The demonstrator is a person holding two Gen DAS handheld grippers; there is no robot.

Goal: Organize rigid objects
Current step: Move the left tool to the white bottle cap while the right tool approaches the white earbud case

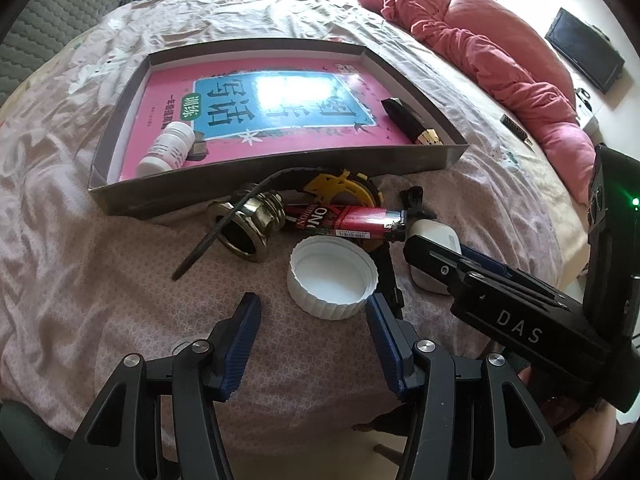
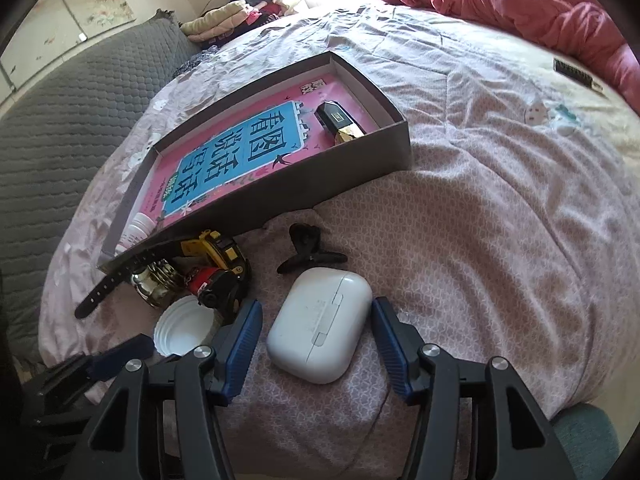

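Observation:
A shallow grey box (image 1: 280,178) (image 2: 352,168) lies on the bed and holds a pink book (image 1: 256,120), a white pill bottle (image 1: 166,148) and a black-and-gold case (image 1: 408,120) (image 2: 340,122). In front of it lie a white cap (image 1: 332,278) (image 2: 182,330), a brass ring (image 1: 246,226), a black strap (image 1: 224,224), a red lighter (image 1: 348,220), a yellow toy (image 1: 340,188) (image 2: 216,252), a black hair clip (image 2: 308,250) and a white earbud case (image 2: 320,326). My left gripper (image 1: 314,316) is open, just short of the cap. My right gripper (image 2: 316,324) is open around the earbud case.
A pink quilt (image 1: 480,52) is bunched at the bed's far right. A grey quilted cushion (image 2: 72,112) lies at the left. A black comb (image 2: 576,72) lies far right on the sheet. The bed's edge is close below both grippers.

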